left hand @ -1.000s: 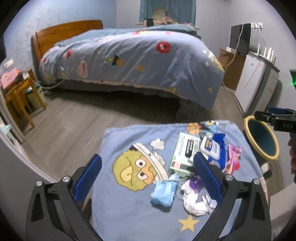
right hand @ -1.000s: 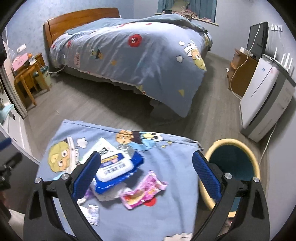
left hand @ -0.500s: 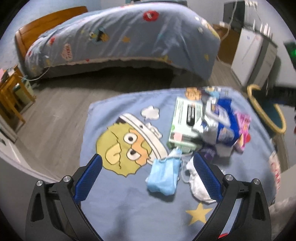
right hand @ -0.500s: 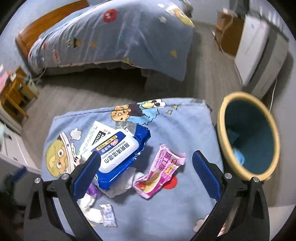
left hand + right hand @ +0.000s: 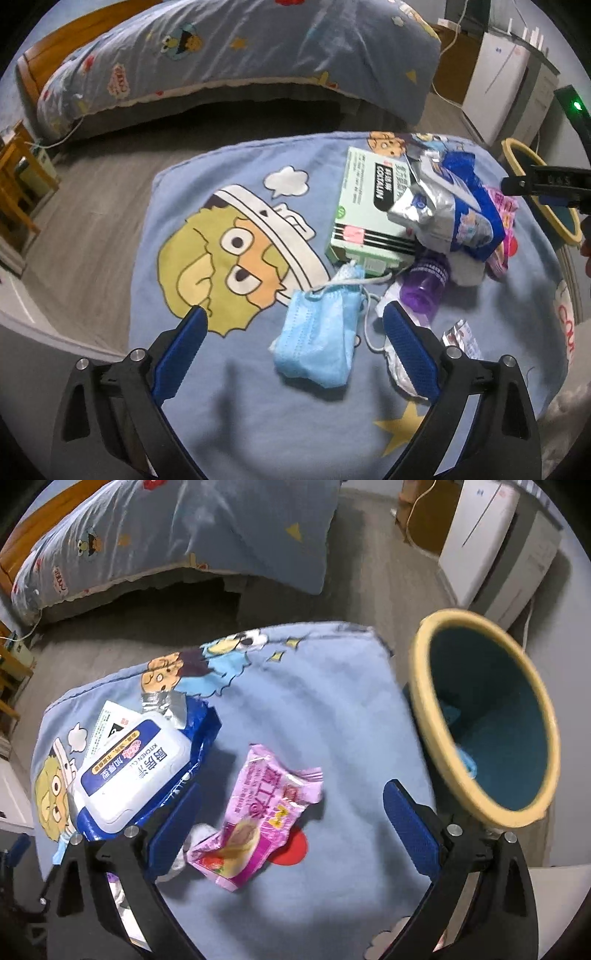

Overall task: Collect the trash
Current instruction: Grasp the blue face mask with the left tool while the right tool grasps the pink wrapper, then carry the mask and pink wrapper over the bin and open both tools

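Observation:
A crumpled blue face mask (image 5: pixel 319 341) lies on the cartoon-print cloth (image 5: pixel 229 406), between the fingers of my open left gripper (image 5: pixel 295 332), which hovers over it. Beyond it sit a green box (image 5: pixel 373 206), a purple bottle (image 5: pixel 424 286) and a blue wipes pack (image 5: pixel 461 206). In the right wrist view a pink snack wrapper (image 5: pixel 258 812) lies between the fingers of my open right gripper (image 5: pixel 291 816), beside the wipes pack (image 5: pixel 136 764). A teal bin with a yellow rim (image 5: pixel 480 716) stands to the right of the cloth, with something blue inside.
A bed with a blue quilt (image 5: pixel 240 51) stands across the grey floor. White appliances (image 5: pixel 491 542) line the right wall. A small foil wrapper (image 5: pixel 463 338) and white crumpled paper (image 5: pixel 399 365) lie near the left gripper's right finger. The right gripper's body (image 5: pixel 546 184) shows at the left wrist view's right edge.
Both grippers have tilted down and moved closer to the cloth. The mask now sits between the left fingers and the pink wrapper between the right fingers; the bin looms larger.

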The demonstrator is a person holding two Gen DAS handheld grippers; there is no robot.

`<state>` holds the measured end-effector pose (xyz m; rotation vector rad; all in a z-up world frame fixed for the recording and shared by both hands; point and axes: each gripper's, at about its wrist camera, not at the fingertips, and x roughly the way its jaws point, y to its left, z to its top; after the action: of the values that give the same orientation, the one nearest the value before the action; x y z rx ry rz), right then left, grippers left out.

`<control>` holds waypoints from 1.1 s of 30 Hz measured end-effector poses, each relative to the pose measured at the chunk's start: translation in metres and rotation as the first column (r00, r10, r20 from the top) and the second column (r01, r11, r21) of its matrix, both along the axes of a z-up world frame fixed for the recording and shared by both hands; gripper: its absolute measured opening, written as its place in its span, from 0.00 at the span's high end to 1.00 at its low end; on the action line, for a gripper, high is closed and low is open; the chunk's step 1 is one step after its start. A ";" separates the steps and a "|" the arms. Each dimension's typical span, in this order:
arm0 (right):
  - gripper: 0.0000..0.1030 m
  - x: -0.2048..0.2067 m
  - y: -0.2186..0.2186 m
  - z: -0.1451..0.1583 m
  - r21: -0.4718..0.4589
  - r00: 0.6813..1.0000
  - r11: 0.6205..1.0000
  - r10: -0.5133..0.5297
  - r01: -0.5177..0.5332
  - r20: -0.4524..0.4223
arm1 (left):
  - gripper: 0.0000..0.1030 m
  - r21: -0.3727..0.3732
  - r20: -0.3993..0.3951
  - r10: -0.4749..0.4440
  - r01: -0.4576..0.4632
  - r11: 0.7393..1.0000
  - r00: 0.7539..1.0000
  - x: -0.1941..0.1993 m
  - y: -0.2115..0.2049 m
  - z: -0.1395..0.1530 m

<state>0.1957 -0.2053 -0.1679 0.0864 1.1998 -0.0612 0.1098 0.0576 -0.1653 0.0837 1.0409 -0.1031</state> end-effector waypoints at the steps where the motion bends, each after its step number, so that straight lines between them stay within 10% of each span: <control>1: 0.11 0.001 0.001 -0.003 0.003 1.000 1.000 0.007 -0.007 -0.009 | 0.08 0.002 -0.005 -0.007 0.007 1.000 1.000 0.000 -0.002 -0.002; 19: 0.86 0.006 0.014 -0.025 0.015 0.990 0.996 0.084 -0.083 -0.114 | 0.66 0.020 -0.109 -0.086 0.089 0.996 0.990 0.005 -0.015 -0.026; 33: 0.87 -0.011 0.003 0.038 0.038 0.997 0.997 0.073 -0.074 0.023 | 0.71 -0.001 0.063 -0.073 0.074 0.997 0.995 -0.018 -0.004 0.033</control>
<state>0.1850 -0.2018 -0.1304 0.0769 1.1821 0.0273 0.0922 0.0532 -0.1318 0.1220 0.9753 -0.1678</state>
